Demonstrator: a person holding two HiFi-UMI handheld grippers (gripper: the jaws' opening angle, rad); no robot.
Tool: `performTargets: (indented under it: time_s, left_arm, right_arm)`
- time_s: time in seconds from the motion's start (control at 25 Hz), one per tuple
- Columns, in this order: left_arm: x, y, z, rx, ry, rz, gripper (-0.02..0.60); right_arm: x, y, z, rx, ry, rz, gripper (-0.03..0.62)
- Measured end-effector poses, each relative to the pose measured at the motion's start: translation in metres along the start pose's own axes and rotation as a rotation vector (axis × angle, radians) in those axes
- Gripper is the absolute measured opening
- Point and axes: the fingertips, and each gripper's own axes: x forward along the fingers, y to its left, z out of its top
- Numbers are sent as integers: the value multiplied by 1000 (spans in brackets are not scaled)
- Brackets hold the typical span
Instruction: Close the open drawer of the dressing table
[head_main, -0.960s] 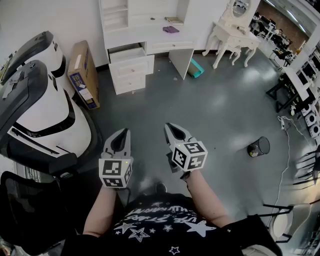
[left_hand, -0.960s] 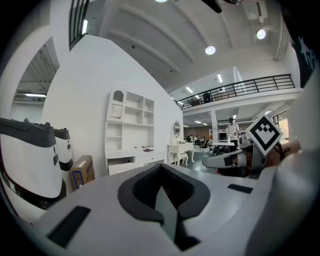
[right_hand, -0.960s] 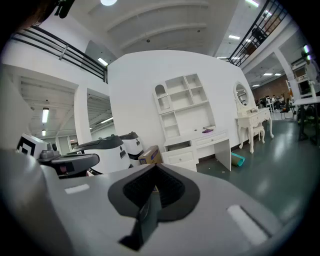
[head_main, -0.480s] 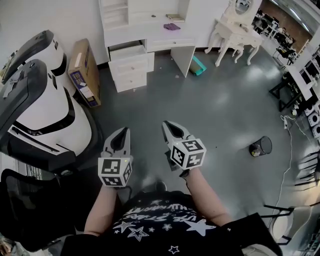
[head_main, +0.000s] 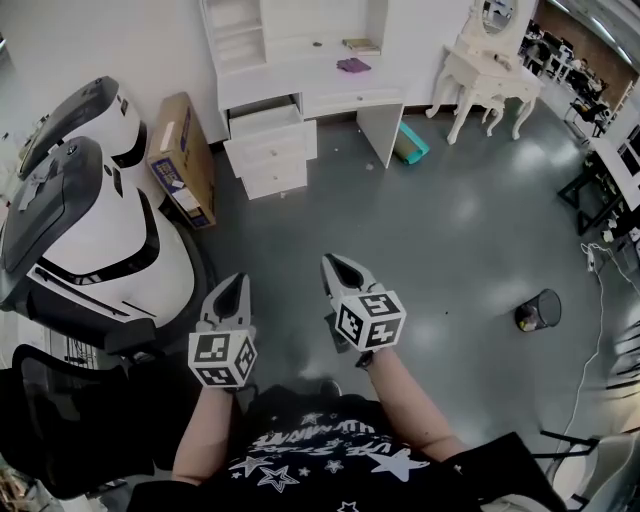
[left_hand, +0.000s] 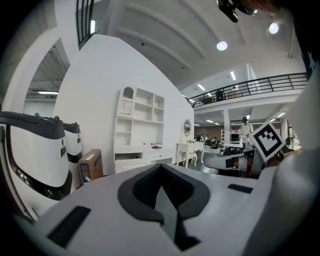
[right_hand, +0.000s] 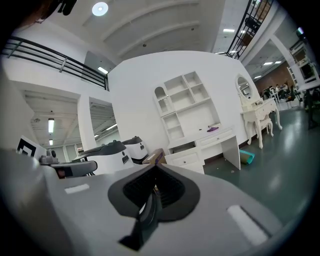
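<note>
A large open hall, by its look a lab or test studio: a bare grey polished floor (head_main: 450, 230) runs under a white dressing table (head_main: 300, 90) and a carved vanity with oval mirror (head_main: 490, 70), both staged against a plain white wall. 2 bulky white-and-black machines (head_main: 90, 220) and 1 cardboard box (head_main: 180, 170) stand alongside (a black mesh waste bin (head_main: 540, 310) sits out on the floor). A railed mezzanine (left_hand: 260, 84), recessed ceiling lights (left_hand: 222, 46) and work desks (head_main: 600, 180) fill the background.

No text is legible. The cardboard box (head_main: 182, 160) at ten o'clock bears a blue printed panel, too small to read. White lettering on the person's black shirt (head_main: 330, 465) is unreadable.
</note>
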Motion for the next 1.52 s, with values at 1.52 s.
performTargets:
  time_s: [1.52]
  left_arm:
    - [198,198,31,-67,18,-96,9]
  right_arm:
    - [261,-33,25,71,77,-135,3]
